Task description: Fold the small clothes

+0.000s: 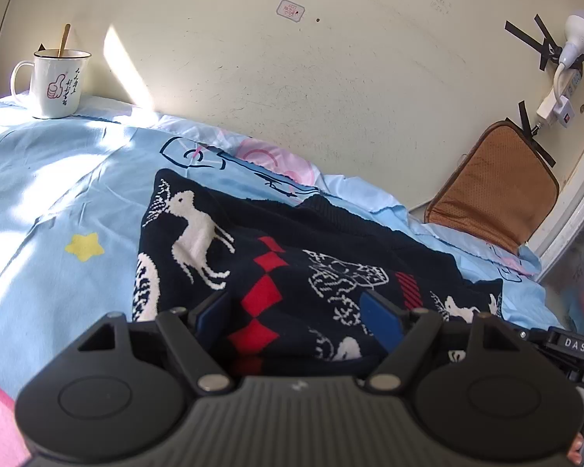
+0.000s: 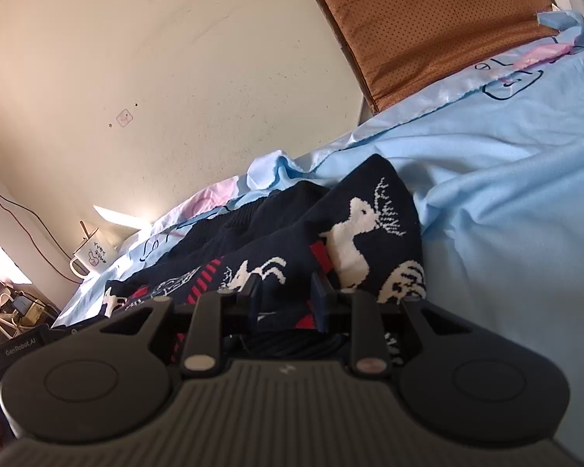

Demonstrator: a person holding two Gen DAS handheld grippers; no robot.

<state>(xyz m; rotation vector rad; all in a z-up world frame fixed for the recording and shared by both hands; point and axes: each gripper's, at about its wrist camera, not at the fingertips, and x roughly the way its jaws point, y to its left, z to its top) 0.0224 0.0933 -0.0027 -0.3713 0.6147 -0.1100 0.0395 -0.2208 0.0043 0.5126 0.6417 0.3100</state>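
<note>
Folding incomplete: sweater [image 1: 292, 272] lies rumpled on bed sheet [image 1: 58, 194]. Left hand-held gripper [image 1: 299, 319] spread over it; right hand-held gripper [image 2: 288, 295] partly closed around a sweater fold.

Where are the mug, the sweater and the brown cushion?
mug [image 1: 58, 85]: left wrist view, front of its white body.
sweater [image 1: 292, 268]: left wrist view, dark knit beside the red diamonds.
brown cushion [image 2: 428, 19]: right wrist view, middle of its perforated face.
</note>
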